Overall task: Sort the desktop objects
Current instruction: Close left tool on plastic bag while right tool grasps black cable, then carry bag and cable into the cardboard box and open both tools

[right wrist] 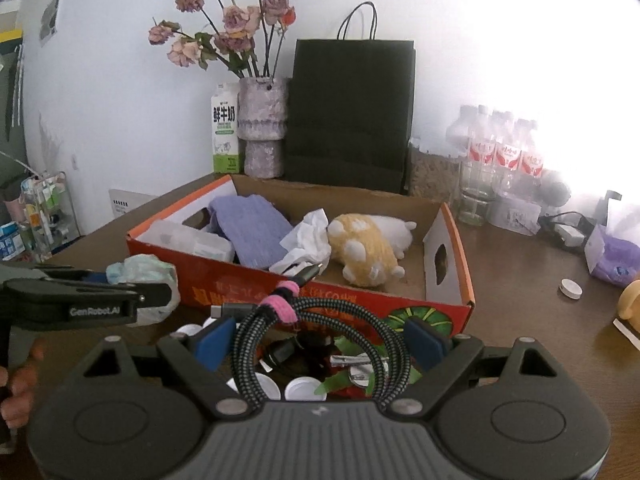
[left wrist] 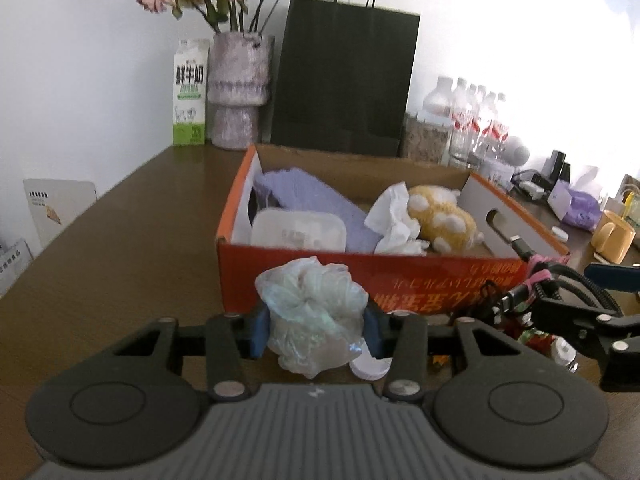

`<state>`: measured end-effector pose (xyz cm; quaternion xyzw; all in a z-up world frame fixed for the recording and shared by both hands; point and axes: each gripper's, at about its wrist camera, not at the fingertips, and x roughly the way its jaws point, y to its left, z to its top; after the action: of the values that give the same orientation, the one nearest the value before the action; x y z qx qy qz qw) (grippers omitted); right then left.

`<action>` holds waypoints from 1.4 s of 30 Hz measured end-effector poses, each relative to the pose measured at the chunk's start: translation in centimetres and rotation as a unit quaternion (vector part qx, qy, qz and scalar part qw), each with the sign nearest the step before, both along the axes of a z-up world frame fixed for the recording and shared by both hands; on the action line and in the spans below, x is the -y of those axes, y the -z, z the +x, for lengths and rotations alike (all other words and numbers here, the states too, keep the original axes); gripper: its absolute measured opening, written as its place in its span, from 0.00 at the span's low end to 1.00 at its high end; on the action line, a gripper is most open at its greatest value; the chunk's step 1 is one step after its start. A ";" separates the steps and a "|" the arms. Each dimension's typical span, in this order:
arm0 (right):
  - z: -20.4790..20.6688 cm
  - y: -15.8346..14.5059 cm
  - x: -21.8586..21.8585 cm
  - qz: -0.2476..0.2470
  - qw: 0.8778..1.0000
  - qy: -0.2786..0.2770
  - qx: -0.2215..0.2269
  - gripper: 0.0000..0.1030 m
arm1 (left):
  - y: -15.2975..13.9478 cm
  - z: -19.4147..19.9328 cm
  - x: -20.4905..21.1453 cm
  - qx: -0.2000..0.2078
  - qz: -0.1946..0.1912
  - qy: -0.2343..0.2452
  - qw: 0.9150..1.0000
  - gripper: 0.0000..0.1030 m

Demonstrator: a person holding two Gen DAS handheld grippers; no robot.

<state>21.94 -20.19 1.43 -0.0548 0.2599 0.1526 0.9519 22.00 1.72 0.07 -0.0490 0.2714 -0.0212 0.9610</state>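
Brown wood-grain tabletop (left wrist: 120, 240) carries everything seen from both wrist cameras. At its back, against the white wall, a tall black paper carrier bag (left wrist: 344, 76) with cord handles is stood, with a mottled lilac vase of faded pink roses (left wrist: 238, 92) just beside it on the left and a green-and-white milk carton (left wrist: 190, 92) beyond that. A cluster of clear plastic water bottles (left wrist: 476, 116) is grouped to the right of the bag.

In front of the bag an open orange cardboard box (left wrist: 360, 276) is set. Inside it are seen a folded lavender cloth (left wrist: 316, 200), a white plastic lidded container (left wrist: 298, 232), a crumpled white tissue (left wrist: 394, 216) and a yellow-and-white plush toy (left wrist: 444, 216).

The left gripper (left wrist: 316, 330) is closed on a pale white-and-mint mesh bath pouf (left wrist: 312, 312), which is pinched between the blue pads just in front of the box's near wall. The right gripper (right wrist: 320, 338) is held near the same wall; a coiled black-and-grey braided cable (right wrist: 320, 316), bound with a pink strap, is clasped between its pads above small white caps (right wrist: 304, 388) lying on the table.
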 end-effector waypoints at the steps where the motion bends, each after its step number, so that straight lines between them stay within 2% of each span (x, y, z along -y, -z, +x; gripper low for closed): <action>1: -0.1 -0.2 0.0 0.001 1.000 0.000 0.003 0.88 | -0.4 -0.1 0.0 0.005 -0.001 0.002 1.000 0.44; 12: 1.2 -3.0 -0.5 0.016 0.999 0.001 0.042 0.88 | -4.6 1.4 1.3 0.059 0.004 0.013 0.998 0.45; 23: 6.3 -5.1 -1.8 0.027 0.998 -0.001 0.064 0.88 | -6.3 7.0 1.7 0.069 0.000 0.008 0.998 0.45; 30: 11.7 -4.3 -2.4 0.031 0.998 0.013 0.055 0.88 | -5.8 11.7 1.5 0.063 0.007 -0.007 0.998 0.45; 36: 16.1 -3.1 -2.1 0.024 0.999 0.029 0.038 0.88 | -4.4 15.4 1.4 0.037 -0.002 -0.012 0.999 0.45; 42: 18.6 -1.9 -0.3 0.020 0.998 0.053 0.017 0.88 | -2.8 17.5 1.6 0.008 0.013 -0.014 1.000 0.45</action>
<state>40.54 -19.92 3.29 -0.0247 0.2435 0.1059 0.9638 39.48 0.08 2.92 -0.0406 0.2634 -0.0047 0.9638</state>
